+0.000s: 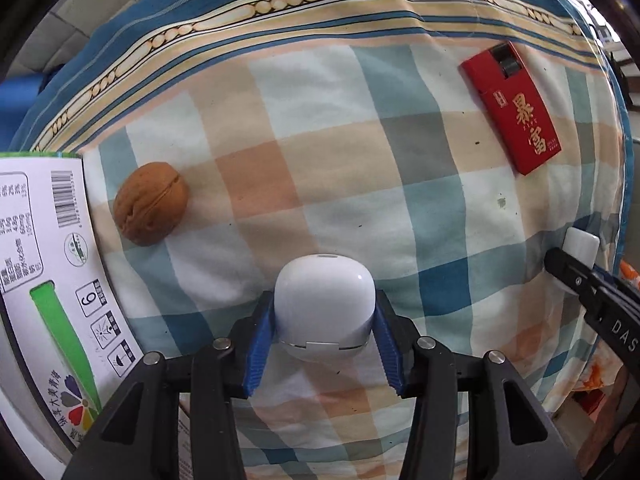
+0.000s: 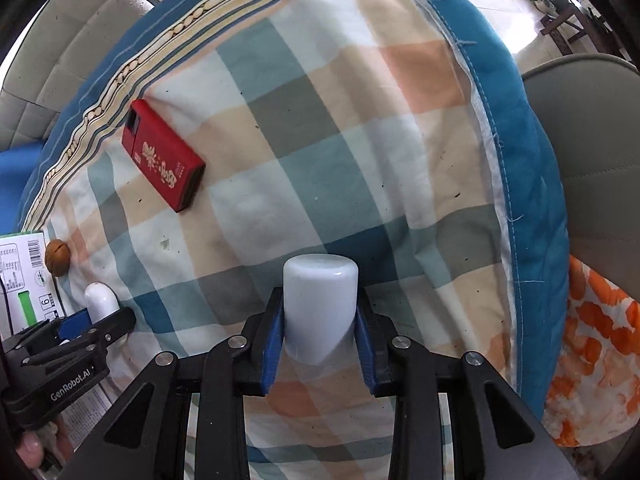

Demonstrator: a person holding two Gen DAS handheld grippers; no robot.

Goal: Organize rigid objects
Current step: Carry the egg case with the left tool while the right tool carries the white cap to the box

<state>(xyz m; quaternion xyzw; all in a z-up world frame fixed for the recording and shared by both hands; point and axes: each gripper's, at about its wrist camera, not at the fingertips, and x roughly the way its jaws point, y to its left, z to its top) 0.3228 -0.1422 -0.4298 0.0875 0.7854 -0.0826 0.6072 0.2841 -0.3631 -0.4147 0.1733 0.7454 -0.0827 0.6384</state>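
On my left gripper's black body, seen at about eight o'clock from my right wrist, white letters read "GenRobot.AI". My right gripper, at three to four o'clock in the left wrist view, shows only "DAS" before the edge cuts it off. The red box at two o'clock carries two large gold Chinese characters, 暴富. The white carton at nine o'clock bears a barcode, a boxed "6", small handling symbols and Chinese print too small for me to read.

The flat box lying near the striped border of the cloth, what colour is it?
Red with gold characters, the flat box shows best in the left wrist view.
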